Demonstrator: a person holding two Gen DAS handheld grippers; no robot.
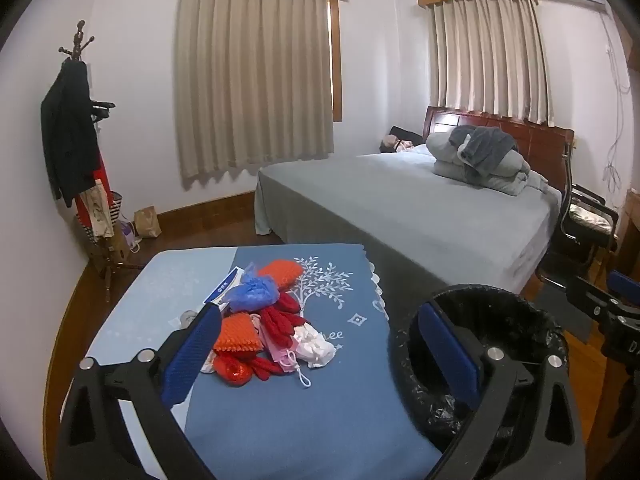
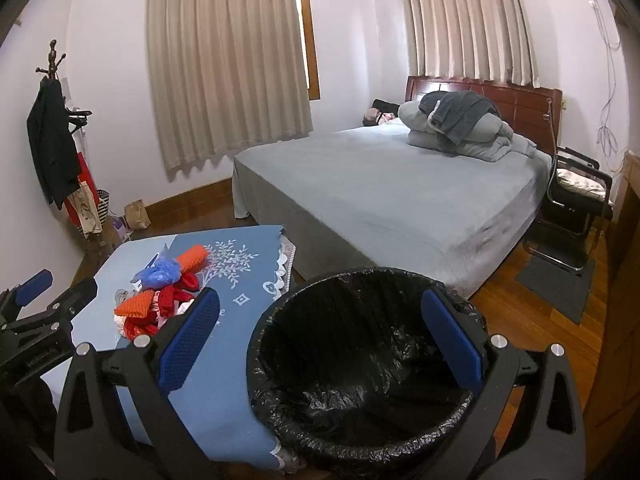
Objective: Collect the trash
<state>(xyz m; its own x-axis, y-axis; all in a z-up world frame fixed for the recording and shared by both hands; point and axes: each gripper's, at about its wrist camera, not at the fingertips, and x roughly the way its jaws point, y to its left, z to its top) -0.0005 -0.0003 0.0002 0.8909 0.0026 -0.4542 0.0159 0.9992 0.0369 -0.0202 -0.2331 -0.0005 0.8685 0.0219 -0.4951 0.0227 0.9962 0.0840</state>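
A pile of trash (image 1: 264, 328) lies on a blue-clothed table (image 1: 280, 412): orange foam nets, red wrappers, a blue plastic bag (image 1: 254, 294), a pink face mask and white tissue. It also shows in the right wrist view (image 2: 160, 300). A bin lined with a black bag (image 2: 360, 364) stands right of the table. My left gripper (image 1: 320, 356) is open and empty above the table, just right of the pile. My right gripper (image 2: 320, 348) is open and empty above the bin's near rim.
A grey bed (image 1: 420, 208) with folded bedding stands behind the table and bin. A coat rack (image 1: 76, 152) with clothes and bags is at the left wall. A black chair (image 2: 576, 208) and a dark mat (image 2: 556, 284) sit on the wood floor at right.
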